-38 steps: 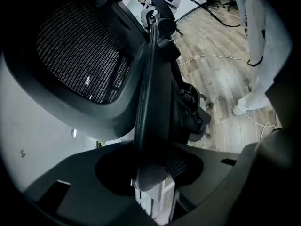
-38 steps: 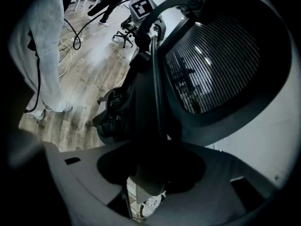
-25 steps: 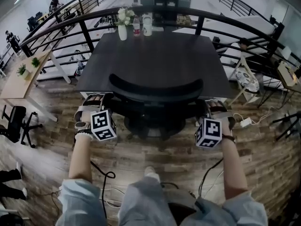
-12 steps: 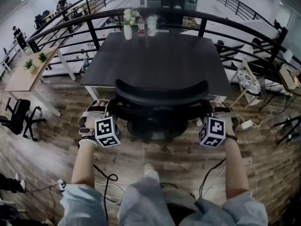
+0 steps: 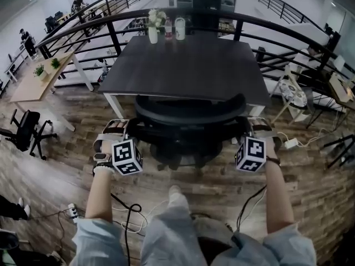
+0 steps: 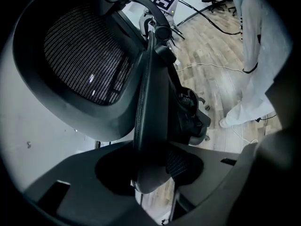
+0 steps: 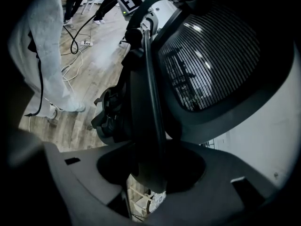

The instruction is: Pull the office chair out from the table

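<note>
Both grippers are locked on the office chair. Left gripper is clamped round one armrest, right gripper round the other armrest; jaws wide, pads bearing on them. The chair stands on the wood floor at the dark worktop's near edge, backrest toward the person.

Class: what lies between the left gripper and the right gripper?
The office chair, held at each side by left gripper and right gripper; head view.

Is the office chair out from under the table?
Not fully: the office chair backrest overlaps the table at its near edge.
</note>
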The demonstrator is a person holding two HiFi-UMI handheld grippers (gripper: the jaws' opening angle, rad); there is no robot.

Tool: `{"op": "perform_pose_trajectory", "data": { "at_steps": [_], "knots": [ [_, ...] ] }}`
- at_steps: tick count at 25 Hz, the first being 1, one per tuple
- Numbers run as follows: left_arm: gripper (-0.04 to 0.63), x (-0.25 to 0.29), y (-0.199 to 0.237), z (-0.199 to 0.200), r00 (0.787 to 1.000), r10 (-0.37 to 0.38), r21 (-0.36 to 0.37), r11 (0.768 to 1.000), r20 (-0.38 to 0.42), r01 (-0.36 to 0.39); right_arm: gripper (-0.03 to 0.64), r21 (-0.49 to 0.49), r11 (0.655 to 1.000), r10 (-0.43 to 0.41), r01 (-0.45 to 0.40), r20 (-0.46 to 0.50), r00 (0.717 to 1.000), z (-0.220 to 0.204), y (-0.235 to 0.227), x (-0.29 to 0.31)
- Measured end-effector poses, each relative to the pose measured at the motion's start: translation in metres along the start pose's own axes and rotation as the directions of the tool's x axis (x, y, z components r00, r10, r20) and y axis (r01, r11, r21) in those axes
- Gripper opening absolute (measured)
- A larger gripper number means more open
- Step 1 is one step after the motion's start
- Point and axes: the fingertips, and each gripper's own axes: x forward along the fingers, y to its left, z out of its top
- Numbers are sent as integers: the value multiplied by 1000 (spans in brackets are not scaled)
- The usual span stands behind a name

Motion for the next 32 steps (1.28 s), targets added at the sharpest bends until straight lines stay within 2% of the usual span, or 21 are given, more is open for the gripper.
{"op": "perform_pose_trajectory", "data": {
  "at_steps": [8,16,20,25,32],
  "knots": [
    [179,-32,-28,-1,999,19,-2,1000,-44,-19,173,3,1000,2,-2,23,1000,1,30,-36],
    [179,-58,-52,-1,998,1,-3,1000,-57,-1,173,12,1000,0,0,20,1000,6,57,-66],
    [179,-71,-60,-2,999,-14,-3,1000,-44,14,173,22,1000,-8,8,14,1000,13,68,-79],
    [179,-74,-66,-10,999,15,11,1000,-51,-15,173,33,999,-10,10,-1,1000,16,78,-89],
    [181,-97,-79,-4,1000,14,21,1000,2,-14,176,64,998,-9,11,-39,999,20,95,-116]
  ]
}}
